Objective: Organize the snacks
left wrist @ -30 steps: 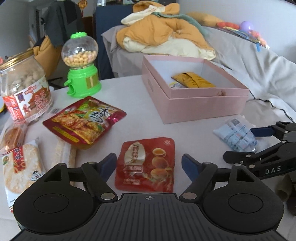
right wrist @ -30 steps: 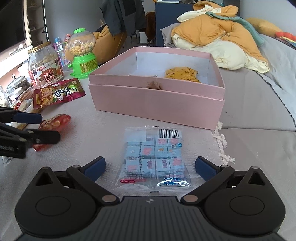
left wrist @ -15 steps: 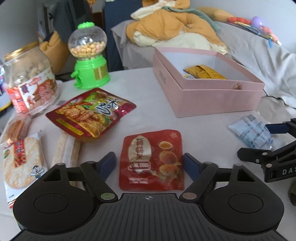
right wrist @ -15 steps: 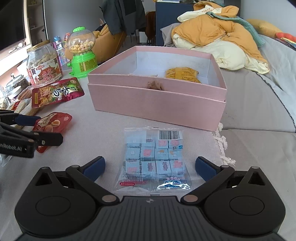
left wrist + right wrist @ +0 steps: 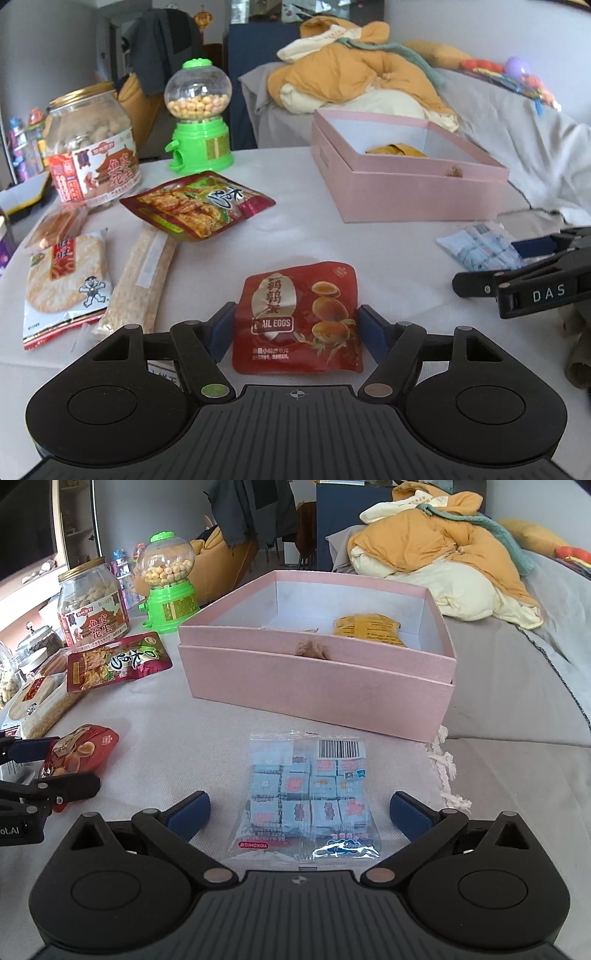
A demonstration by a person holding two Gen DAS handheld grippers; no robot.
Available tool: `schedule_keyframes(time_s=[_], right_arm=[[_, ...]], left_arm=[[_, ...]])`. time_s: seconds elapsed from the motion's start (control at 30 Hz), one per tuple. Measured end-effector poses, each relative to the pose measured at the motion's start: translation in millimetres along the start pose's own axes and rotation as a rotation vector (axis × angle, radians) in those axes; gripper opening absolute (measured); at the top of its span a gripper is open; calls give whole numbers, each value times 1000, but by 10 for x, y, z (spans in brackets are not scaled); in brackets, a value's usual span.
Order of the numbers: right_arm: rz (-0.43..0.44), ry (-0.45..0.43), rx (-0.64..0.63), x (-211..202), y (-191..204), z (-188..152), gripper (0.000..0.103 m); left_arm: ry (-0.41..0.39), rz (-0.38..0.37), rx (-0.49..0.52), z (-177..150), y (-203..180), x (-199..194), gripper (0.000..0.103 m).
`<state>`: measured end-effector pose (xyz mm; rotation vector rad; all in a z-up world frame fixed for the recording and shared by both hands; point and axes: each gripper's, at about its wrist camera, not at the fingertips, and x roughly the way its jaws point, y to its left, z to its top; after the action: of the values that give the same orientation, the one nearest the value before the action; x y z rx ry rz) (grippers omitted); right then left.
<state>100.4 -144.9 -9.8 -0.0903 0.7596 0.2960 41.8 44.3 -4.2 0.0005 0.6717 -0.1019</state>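
A red quail-egg packet point(image 5: 300, 317) lies on the white table between the blue pads of my left gripper point(image 5: 297, 330); the jaws have closed in to its edges. The packet also shows in the right wrist view point(image 5: 79, 755). My right gripper point(image 5: 299, 808) is open around a clear bag of blue wrapped candies point(image 5: 308, 794), apart from it. The open pink box point(image 5: 317, 675) stands beyond, holding a yellow packet point(image 5: 367, 629). The box also shows in the left wrist view point(image 5: 406, 184).
At the left lie a red-green snack pouch point(image 5: 197, 205), a rice-cracker pack point(image 5: 64, 284), a long cracker stick pack point(image 5: 142, 273), a peanut jar point(image 5: 90, 147) and a green candy dispenser point(image 5: 197, 118). A sofa with bedding point(image 5: 443, 554) is behind.
My left gripper has moved forward and narrowed onto the red quail-egg packet. The right gripper has stayed open over the candy bag.
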Motion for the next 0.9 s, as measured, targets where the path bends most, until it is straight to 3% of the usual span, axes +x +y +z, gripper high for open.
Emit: schedule_keyframes(time_s=[0.67, 0.77, 0.8, 0.83, 0.9], right_arm=[[32, -21, 54, -31, -78, -15, 102], [-45, -13, 6, -25, 64, -5, 92], [-44, -5, 4, -51, 96, 7, 86], [-39, 12, 9, -96, 128, 36, 67], [-8, 49, 54, -238, 138, 116, 59]], left_arm=[[-24, 17, -63, -24, 81, -18, 76], [-15, 42, -36, -28, 38, -19, 76], [-12, 45, -18, -29, 18, -31, 75], [-8, 39, -14, -25, 14, -47, 75], [10, -14, -66, -7, 48, -154, 75]])
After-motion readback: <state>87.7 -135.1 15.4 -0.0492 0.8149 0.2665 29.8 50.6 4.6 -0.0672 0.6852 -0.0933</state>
